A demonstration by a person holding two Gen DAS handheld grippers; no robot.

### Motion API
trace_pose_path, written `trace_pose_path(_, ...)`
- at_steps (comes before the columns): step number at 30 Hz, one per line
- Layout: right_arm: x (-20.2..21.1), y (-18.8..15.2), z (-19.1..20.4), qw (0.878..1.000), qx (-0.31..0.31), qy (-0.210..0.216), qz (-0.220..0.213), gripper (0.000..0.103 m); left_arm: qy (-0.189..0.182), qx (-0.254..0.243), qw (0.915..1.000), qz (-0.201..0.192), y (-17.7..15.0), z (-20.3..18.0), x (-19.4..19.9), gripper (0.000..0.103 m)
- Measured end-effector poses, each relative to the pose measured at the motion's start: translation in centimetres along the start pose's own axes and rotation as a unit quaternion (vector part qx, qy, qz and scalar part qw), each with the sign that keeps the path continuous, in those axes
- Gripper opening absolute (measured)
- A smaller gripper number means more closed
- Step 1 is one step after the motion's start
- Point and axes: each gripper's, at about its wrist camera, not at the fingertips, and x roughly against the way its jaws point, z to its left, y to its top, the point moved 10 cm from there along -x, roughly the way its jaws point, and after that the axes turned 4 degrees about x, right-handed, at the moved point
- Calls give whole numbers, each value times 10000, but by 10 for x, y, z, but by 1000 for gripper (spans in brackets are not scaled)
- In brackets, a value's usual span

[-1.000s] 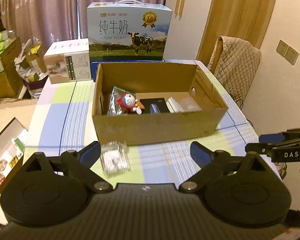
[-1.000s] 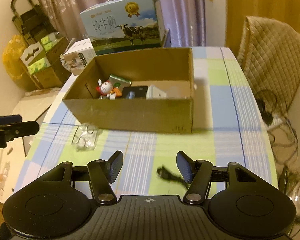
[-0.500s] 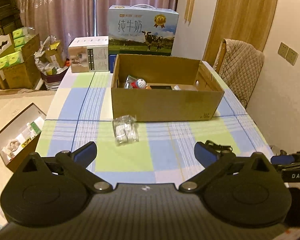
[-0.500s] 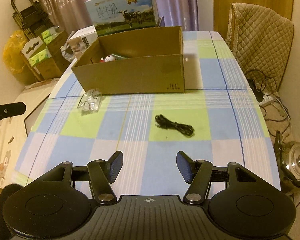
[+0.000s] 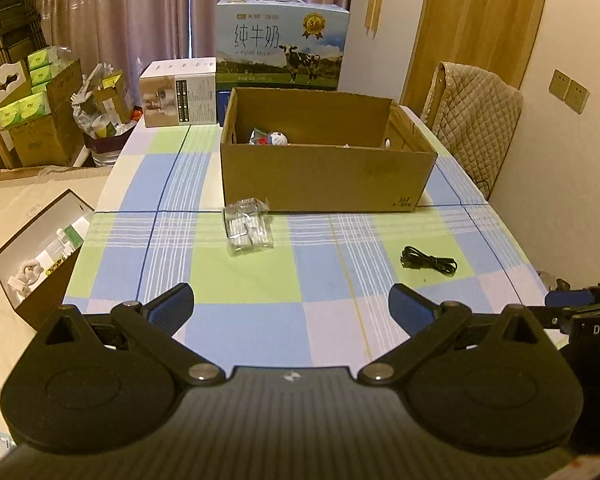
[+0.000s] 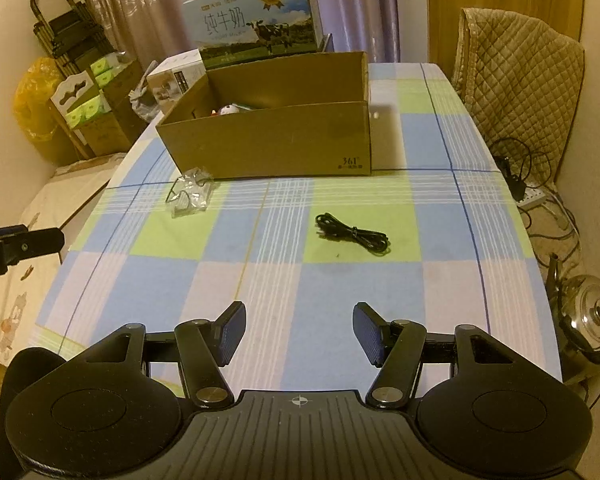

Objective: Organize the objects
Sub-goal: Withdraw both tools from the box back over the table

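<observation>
The left gripper (image 5: pixel 290 312) hangs over the near part of the checked tablecloth (image 5: pixel 256 280), its two blue-padded fingers spread wide with nothing between them. The right gripper (image 6: pixel 299 332) hangs over the near edge too, also spread wide and holding nothing.

A brown cardboard box (image 5: pixel 324 176) sits open in the middle of the table. Inside it a little round white and red toy (image 5: pixel 277 139) peeks over the wall, next to something shiny that I cannot make out well.

A clear plastic packet (image 5: pixel 249 231) lies on the cloth just in front of the box's left corner. A black coiled cable (image 6: pixel 352 235) lies on a green square, well apart from the packet and nearer the right gripper.

Behind the box stands a blue milk carton case (image 5: pixel 280 56) with a cow on it, and a white box (image 5: pixel 178 98) beside it. A chair with a quilted cover (image 5: pixel 476 120) stands at the right side.
</observation>
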Motion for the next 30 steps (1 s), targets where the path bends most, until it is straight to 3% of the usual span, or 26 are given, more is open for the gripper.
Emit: trace_pose_path(30, -14, 3, -11, 9999, -89, 31, 43, 57, -24, -24, 9997, 233, -11, -7, -21, 102)
